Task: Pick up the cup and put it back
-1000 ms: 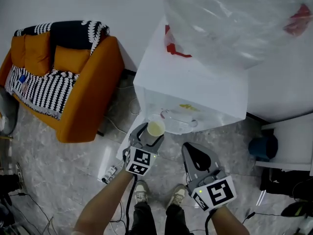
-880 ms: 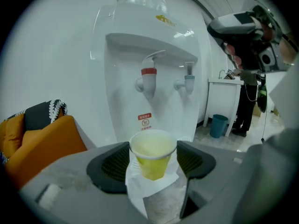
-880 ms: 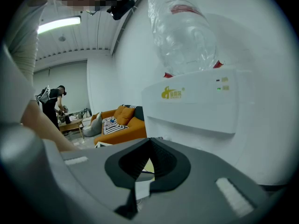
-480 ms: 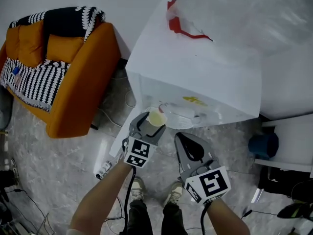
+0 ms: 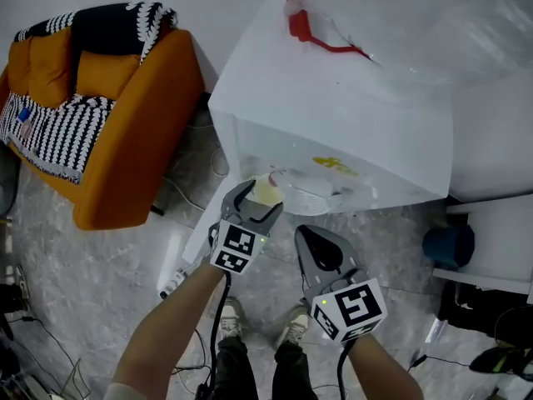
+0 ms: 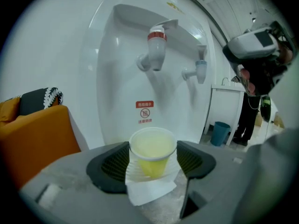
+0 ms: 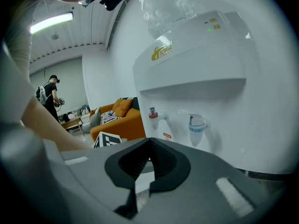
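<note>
A small paper cup (image 6: 153, 148) with yellowish liquid stands upright between the black pads of my left gripper (image 6: 153, 161), which is shut on it. A white paper scrap hangs under the cup. In the head view the cup (image 5: 265, 192) and left gripper (image 5: 258, 198) sit right at the front of the white water dispenser (image 5: 333, 115), below its taps. The red tap (image 6: 156, 45) and the blue tap (image 6: 198, 70) are ahead and above the cup. My right gripper (image 5: 315, 244) hangs lower and to the right, shut with nothing in it (image 7: 148, 158).
A large clear water bottle (image 5: 416, 23) tops the dispenser. An orange sofa (image 5: 108, 115) with a black-and-white throw stands to the left. A blue bin (image 5: 447, 247) and a white cabinet (image 5: 500, 240) are at the right. Cables run over the marble floor. A person stands far off.
My left gripper has carried the cup forward, closer in under the dispenser's taps. The right gripper has shifted slightly left and stays shut.
</note>
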`<action>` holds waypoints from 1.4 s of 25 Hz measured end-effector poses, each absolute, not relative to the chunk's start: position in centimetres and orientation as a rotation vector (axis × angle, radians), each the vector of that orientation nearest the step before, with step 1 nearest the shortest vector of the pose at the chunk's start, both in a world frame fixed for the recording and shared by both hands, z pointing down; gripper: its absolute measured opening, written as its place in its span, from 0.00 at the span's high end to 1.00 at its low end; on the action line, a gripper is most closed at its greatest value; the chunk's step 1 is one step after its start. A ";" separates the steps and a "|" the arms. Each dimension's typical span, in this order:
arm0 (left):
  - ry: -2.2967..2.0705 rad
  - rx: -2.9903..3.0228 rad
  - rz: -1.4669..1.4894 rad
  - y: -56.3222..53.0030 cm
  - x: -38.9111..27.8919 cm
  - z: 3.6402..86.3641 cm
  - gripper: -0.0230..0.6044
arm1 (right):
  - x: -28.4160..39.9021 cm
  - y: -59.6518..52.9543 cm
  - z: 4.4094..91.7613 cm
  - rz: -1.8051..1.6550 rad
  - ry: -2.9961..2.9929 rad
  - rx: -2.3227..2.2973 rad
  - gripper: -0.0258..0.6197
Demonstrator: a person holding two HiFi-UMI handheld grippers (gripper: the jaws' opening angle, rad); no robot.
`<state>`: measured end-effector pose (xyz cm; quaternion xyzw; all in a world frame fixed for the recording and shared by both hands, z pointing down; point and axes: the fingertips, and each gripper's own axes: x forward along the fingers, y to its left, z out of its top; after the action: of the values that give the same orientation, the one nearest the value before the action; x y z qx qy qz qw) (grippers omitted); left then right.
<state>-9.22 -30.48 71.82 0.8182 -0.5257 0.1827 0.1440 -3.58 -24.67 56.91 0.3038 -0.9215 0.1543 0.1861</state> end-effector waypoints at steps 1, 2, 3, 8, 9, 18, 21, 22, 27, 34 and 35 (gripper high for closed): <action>-1.520 2.362 0.518 -30.5 -9.3 71.8 0.44 | -3.4 -24.6 57.1 0.437 -2.589 0.858 0.96; -1.527 2.364 0.508 -30.5 -9.4 71.8 0.44 | -3.3 -24.5 57.3 0.440 -2.583 0.860 0.96; -1.531 2.367 0.499 -30.5 -9.5 71.8 0.44 | -3.1 -24.5 57.6 0.444 -2.576 0.862 0.96; -1.510 2.347 0.496 -30.6 -9.6 72.5 0.41 | -2.4 -24.6 58.6 0.468 -2.549 0.880 0.96; -1.506 2.336 0.487 -30.6 -9.6 72.5 0.39 | -2.3 -24.7 58.7 0.470 -2.544 0.883 0.96; -1.503 2.346 0.446 -28.9 -10.0 70.1 0.34 | -2.3 -25.0 57.0 0.439 -2.546 0.901 0.96; -1.524 2.353 0.432 -27.8 -10.7 68.2 0.34 | -2.3 -24.9 55.8 0.428 -2.550 0.916 0.96; -1.545 2.346 0.415 -27.5 -11.2 67.4 0.34 | -2.3 -24.8 55.4 0.420 -2.552 0.917 0.96; -1.582 2.344 0.390 -25.1 -12.9 62.7 0.37 | -2.2 -24.1 52.5 0.382 -2.563 0.928 0.96; -1.622 2.340 0.443 -22.5 -15.3 55.6 0.55 | -2.0 -22.9 47.3 0.367 -2.565 0.964 0.96; -1.615 2.345 0.445 -22.0 -15.2 54.4 0.56 | -2.0 -22.6 46.3 0.369 -2.568 0.970 0.96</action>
<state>-15.25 -22.03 54.41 0.8069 -0.5556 0.1531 0.1296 -1.97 -22.59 46.27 0.3444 -0.9111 0.1308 0.1850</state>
